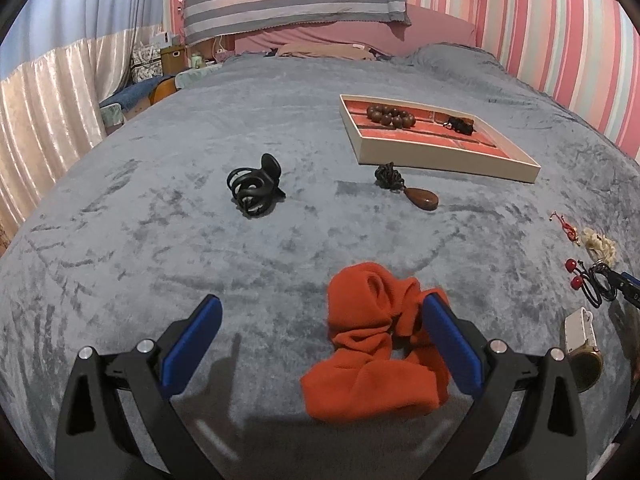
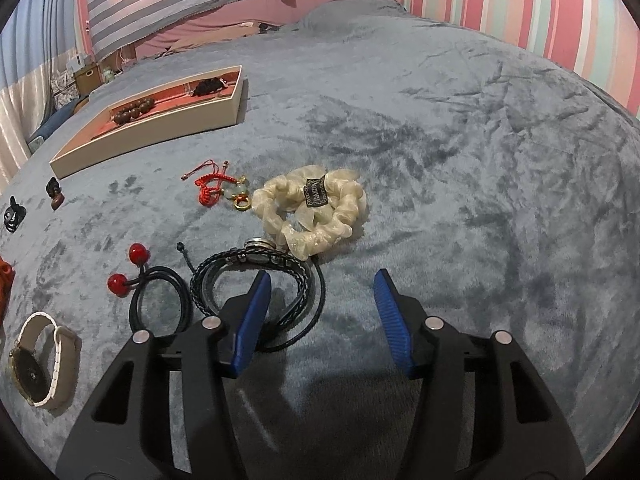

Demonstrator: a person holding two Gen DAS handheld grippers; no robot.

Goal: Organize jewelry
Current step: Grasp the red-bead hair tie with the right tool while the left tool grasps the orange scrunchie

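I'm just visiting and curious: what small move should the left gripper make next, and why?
Probably shift the left gripper slightly right and forward, then close. Its jaws are open, and the orange scrunchie lies between them but pressed toward the right finger, still out on the bed. The tray already holds a wooden bead bracelet.

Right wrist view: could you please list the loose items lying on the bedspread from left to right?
Black hair claw → beige-strap watch → red-bead hair tie → red cord bracelet → cream scrunchie.
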